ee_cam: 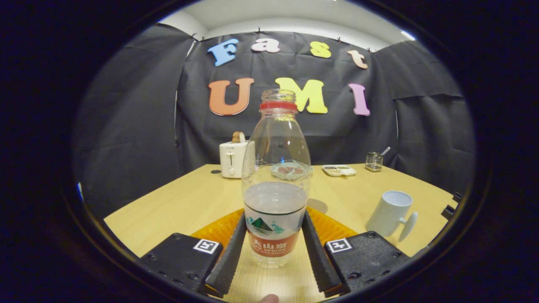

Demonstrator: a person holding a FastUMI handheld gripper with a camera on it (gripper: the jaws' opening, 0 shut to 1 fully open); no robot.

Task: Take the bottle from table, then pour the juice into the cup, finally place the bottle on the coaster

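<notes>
Bottle [276, 185] stands upright on surface [185, 202] btwn tongs [274, 237] — both fingers look pressed on its label, so gripping. Step 1, the take. Next: lift straight, then carry w/o tilt to cup [389, 212] on the right — coaster [214, 231] sits just behind.

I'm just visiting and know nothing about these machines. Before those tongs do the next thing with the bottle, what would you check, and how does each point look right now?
1. Bottle upright between the tongs: ok.
2. Both fingers pressing on the bottle: cannot tell; they sit close on either side at label height.
3. Cap off for pouring: ok, the neck looks open above the red ring.
4. Liquid inside: ok, roughly the lower part is filled.
5. Cup ready to receive: ok, open top, standing beyond the right finger, though it looks tilted in this lens.
6. Orange coaster: ok, lying around the bottle's base behind the fingers.
</notes>
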